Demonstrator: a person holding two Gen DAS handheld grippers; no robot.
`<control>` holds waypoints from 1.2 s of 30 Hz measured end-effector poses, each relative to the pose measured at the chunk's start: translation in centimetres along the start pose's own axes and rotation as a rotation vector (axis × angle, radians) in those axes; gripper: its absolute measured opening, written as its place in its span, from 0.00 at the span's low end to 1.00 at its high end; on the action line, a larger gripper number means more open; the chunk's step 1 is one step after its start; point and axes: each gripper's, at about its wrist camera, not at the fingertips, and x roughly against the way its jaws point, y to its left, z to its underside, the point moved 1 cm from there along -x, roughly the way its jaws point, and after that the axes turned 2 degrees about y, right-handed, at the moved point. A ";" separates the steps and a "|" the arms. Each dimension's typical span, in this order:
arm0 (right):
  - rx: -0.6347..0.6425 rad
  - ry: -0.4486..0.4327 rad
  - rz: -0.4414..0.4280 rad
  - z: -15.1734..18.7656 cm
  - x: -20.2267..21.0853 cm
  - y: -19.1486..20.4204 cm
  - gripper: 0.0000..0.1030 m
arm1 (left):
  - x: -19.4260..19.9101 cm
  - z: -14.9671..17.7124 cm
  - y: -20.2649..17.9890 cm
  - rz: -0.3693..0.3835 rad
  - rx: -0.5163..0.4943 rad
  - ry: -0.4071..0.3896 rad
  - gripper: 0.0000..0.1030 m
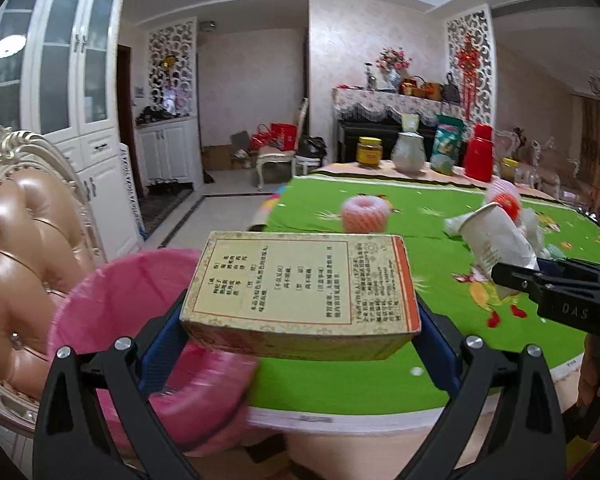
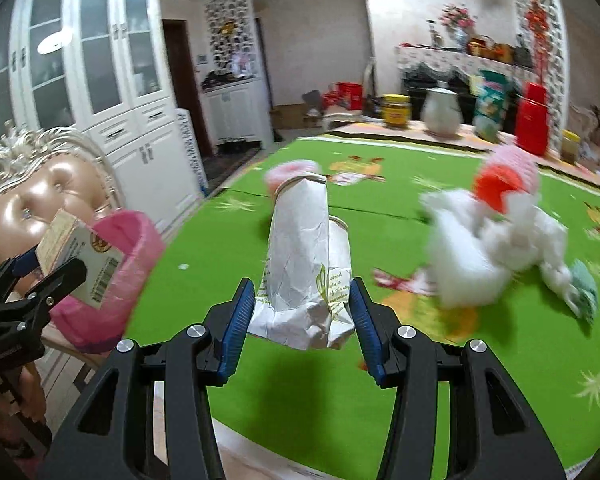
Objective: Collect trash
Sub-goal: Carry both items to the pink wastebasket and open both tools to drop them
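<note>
My left gripper (image 1: pixel 300 316) is shut on a yellow cardboard box (image 1: pixel 300 284) and holds it beside a pink trash bin (image 1: pixel 112 300) at the table's left edge. The box (image 2: pixel 78 256) and bin (image 2: pixel 140 240) also show in the right wrist view, with the left gripper (image 2: pixel 40 280) in front of them. My right gripper (image 2: pixel 302 308) is shut on crushed white paper cups (image 2: pixel 306 248) above the green tablecloth (image 2: pixel 400 380). The cups (image 1: pixel 496 240) and the right gripper (image 1: pixel 540 284) show in the left wrist view.
White crumpled tissue (image 2: pixel 496 248), a red and pink foam fruit net (image 2: pixel 504 176) and another pink net (image 1: pixel 366 214) lie on the table. A jar (image 1: pixel 369 152), a jug (image 1: pixel 409 150) and a red thermos (image 1: pixel 480 152) stand at the far edge. A padded chair (image 1: pixel 24 240) is behind the bin.
</note>
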 end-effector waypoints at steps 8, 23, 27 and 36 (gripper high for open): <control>0.129 -0.005 -0.102 -1.9 -2.6 7.9 0.46 | -0.3 -0.5 5.8 -0.091 0.058 0.004 0.93; 0.196 0.032 -0.260 -4.9 -8.1 17.2 0.46 | -3.2 0.4 17.5 -0.209 0.203 0.088 0.93; 0.196 0.056 -0.292 -4.6 -9.4 18.7 0.46 | -4.1 1.1 19.0 -0.196 0.214 0.109 0.93; 0.261 0.082 -0.334 -3.3 -10.7 21.0 0.49 | -5.0 2.5 20.5 -0.197 0.236 0.135 0.94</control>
